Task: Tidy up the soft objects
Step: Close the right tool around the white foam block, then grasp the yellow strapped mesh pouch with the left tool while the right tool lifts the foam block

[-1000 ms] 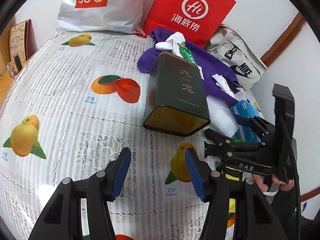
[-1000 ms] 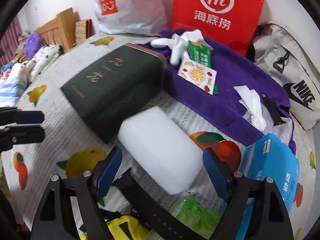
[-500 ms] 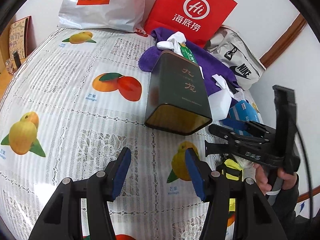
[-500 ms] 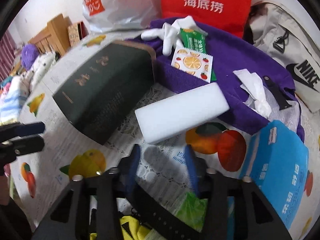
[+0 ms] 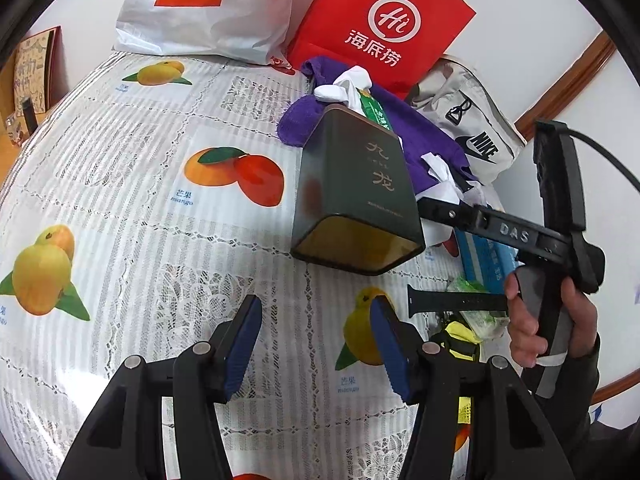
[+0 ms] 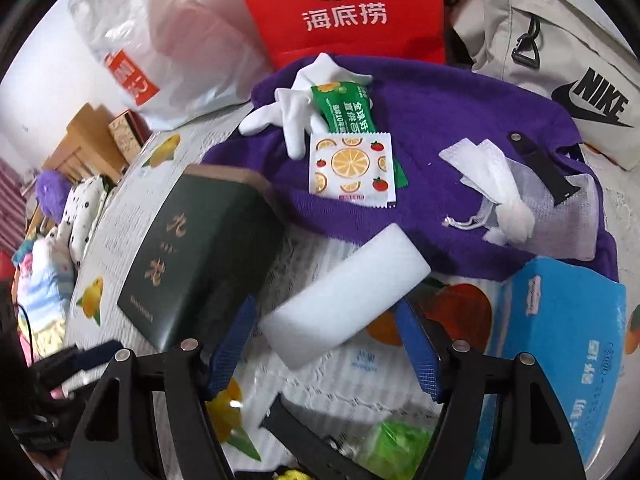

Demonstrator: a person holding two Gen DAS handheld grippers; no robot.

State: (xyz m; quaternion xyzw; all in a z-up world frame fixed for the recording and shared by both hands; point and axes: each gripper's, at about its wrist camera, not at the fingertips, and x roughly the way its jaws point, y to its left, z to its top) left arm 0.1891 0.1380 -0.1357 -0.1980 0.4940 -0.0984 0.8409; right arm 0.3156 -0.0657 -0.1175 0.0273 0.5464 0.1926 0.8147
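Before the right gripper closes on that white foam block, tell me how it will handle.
The white foam block looks like soft sponge, so it will probably compress between the jaws rather than resist. It is likely very light for its bulk. Flat-sided, lying on the tablecloth, it should not roll, though it may slide if nudged.

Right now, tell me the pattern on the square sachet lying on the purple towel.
The square white sachet has orange slices and small red tomatoes; right wrist view shows it best.

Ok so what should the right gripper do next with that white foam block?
Probably ease forward and close. The right gripper is open, and the white rectangular foam block lies on the table between its blue pads, beside the dark green tin box, not yet gripped.
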